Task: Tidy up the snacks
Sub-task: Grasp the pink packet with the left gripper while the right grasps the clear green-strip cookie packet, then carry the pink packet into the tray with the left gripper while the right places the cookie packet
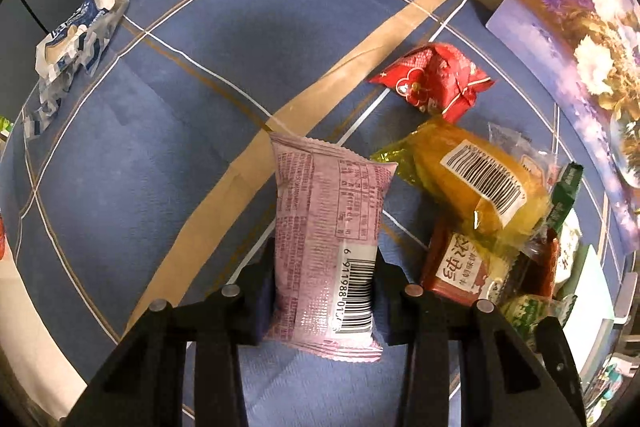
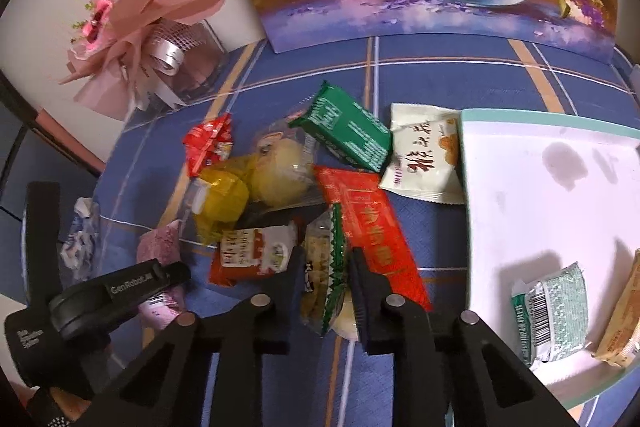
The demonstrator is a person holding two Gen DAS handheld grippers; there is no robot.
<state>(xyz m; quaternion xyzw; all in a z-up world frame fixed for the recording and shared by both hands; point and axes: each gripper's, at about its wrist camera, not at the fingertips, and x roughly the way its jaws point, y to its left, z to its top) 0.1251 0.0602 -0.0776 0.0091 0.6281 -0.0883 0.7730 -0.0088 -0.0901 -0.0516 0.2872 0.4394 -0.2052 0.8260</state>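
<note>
Risk 1: the left tool [image 1: 320,291] is clenched on the lower part of a pink foil snack packet with a white barcode panel [image 1: 326,239]. The wrapper is glossy and puffed, and most of its length stands free above the pads; in my judgement it can slide or pivot out if swung quickly.

Risk 2: the right tool [image 2: 326,291] is clamped on a clear-and-green plastic snack pouch with pale pieces inside [image 2: 326,275]. This pouch lies against a long red-orange wrapper [image 2: 372,231] and a red-and-white sachet [image 2: 256,253]. Lifting it may drag or flip either neighbour. Crushing the contents is also possible if the squeeze is hard.

Risk 3: both tools work close together beside the same heap; the left tool's body [image 2: 108,291] shows in the right wrist view, so a collision on lift-off is conceivable.

Condition of goods: the pink packet appears intact, slightly creased, printed side up, on the blue checked tablecloth of the desk [image 1: 160,155] just left of the heap. The green pouch is sealed, at the heap's near edge. A white tray with a pale green rim [image 2: 520,119], right of the heap, already holds 2 packets, one of them a pale green barcode packet [image 2: 552,311].
</note>
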